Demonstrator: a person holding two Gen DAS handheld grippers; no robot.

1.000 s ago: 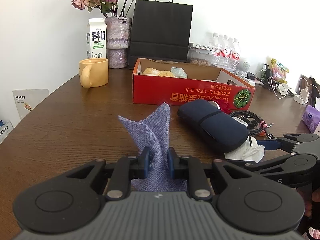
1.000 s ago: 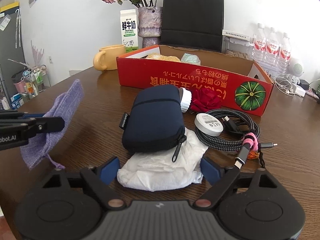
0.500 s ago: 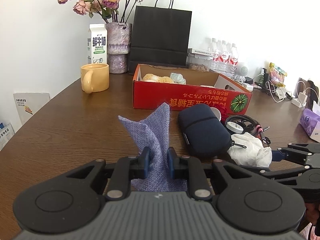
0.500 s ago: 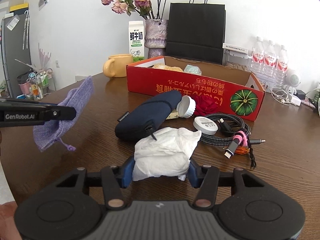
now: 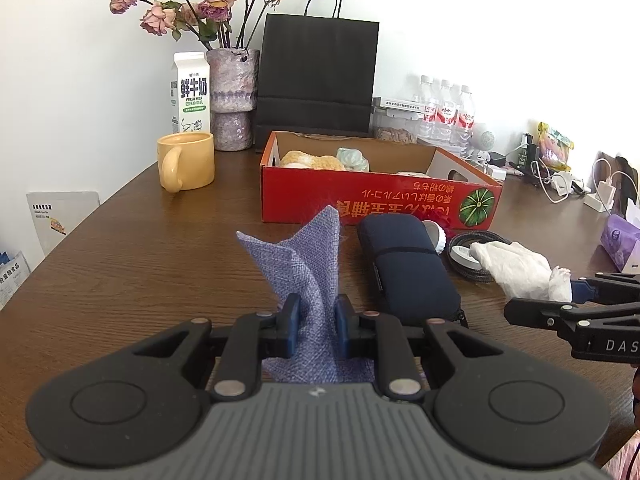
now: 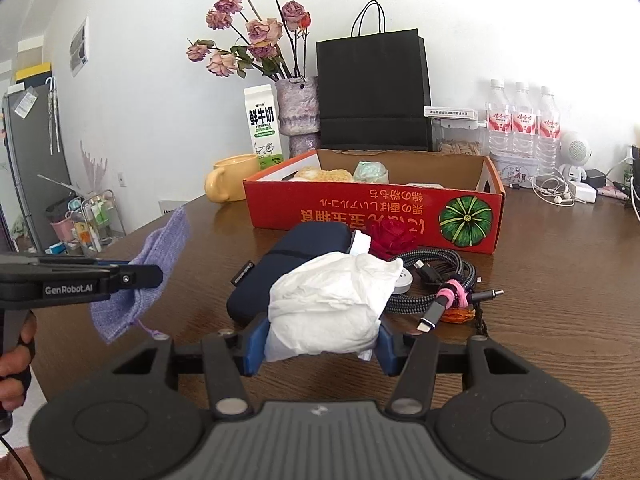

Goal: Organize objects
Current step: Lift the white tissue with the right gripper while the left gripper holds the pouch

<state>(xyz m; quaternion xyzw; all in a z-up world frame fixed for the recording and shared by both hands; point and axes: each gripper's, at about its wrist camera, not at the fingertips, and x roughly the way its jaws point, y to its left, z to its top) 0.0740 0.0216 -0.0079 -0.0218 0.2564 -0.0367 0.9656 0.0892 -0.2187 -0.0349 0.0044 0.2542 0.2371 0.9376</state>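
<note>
My left gripper point(image 5: 316, 324) is shut on a purple woven drawstring pouch point(image 5: 304, 264), held upright above the wooden table point(image 5: 160, 248). My right gripper point(image 6: 320, 346) is shut on a crumpled white tissue point(image 6: 332, 300), lifted off the table just in front of the navy zip case point(image 6: 296, 256). In the left wrist view the tissue point(image 5: 520, 268) hangs at the right, with the right gripper point(image 5: 576, 296) seen from the side. In the right wrist view the pouch point(image 6: 140, 292) hangs at the left from the left gripper point(image 6: 132, 276). The red cardboard box point(image 6: 372, 212) stands open behind.
A coiled braided cable point(image 6: 436, 280), a white round puck point(image 6: 404, 280) and a red fabric flower point(image 6: 390, 238) lie near the case. A yellow mug point(image 5: 186, 162), milk carton point(image 5: 191, 92), flower vase point(image 5: 234, 100), black paper bag point(image 5: 316, 76) and water bottles point(image 6: 520, 120) line the back. Chargers clutter the right.
The right gripper closed on the white tissue and lifted it off the table, drawing back from the case. The left gripper kept still with the pouch.
</note>
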